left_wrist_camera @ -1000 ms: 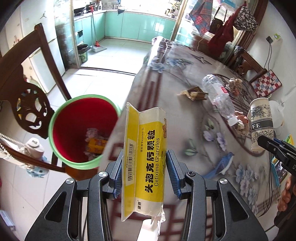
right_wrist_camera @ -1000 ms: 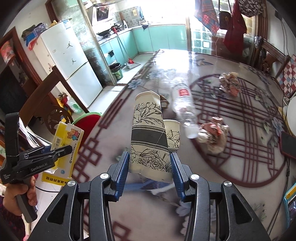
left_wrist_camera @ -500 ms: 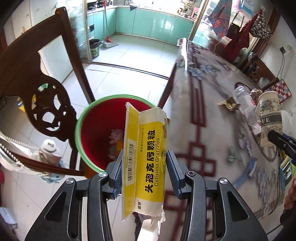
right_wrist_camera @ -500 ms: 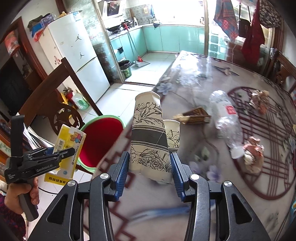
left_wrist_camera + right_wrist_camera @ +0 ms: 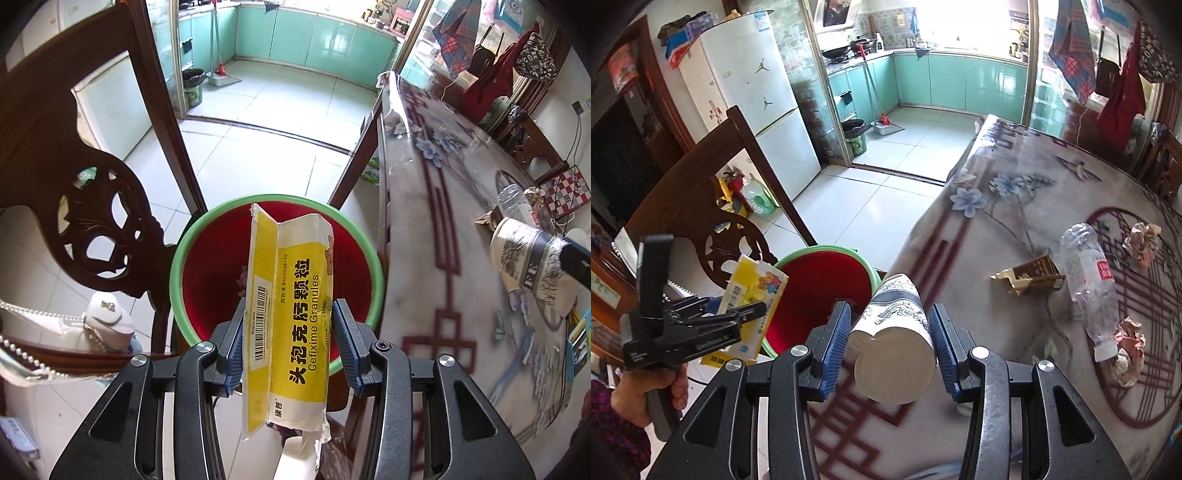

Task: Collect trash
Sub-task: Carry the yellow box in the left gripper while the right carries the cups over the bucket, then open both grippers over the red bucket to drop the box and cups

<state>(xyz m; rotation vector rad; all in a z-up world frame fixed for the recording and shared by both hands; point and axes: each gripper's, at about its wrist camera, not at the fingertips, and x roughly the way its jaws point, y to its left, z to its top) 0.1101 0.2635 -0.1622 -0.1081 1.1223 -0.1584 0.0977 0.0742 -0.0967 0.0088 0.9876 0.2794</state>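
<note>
Two grippers loaded: left gripper [image 5: 288, 345] clamps a yellow medicine box [image 5: 290, 314] over the red bin [image 5: 184, 266]. Right gripper [image 5: 892, 345] clamps a paper cup [image 5: 897, 347] above the table [image 5: 1015, 229] edge, beside the bin.

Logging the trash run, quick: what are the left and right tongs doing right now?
Left tongs: closed on the yellow medicine box, above the red bin.
Right tongs: closed on the patterned paper cup.

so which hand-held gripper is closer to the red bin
Left. The left hand-held gripper holds the yellow medicine box right above the red bin; the right hand-held gripper, holding paper cups, is over the table edge beside it.
</note>
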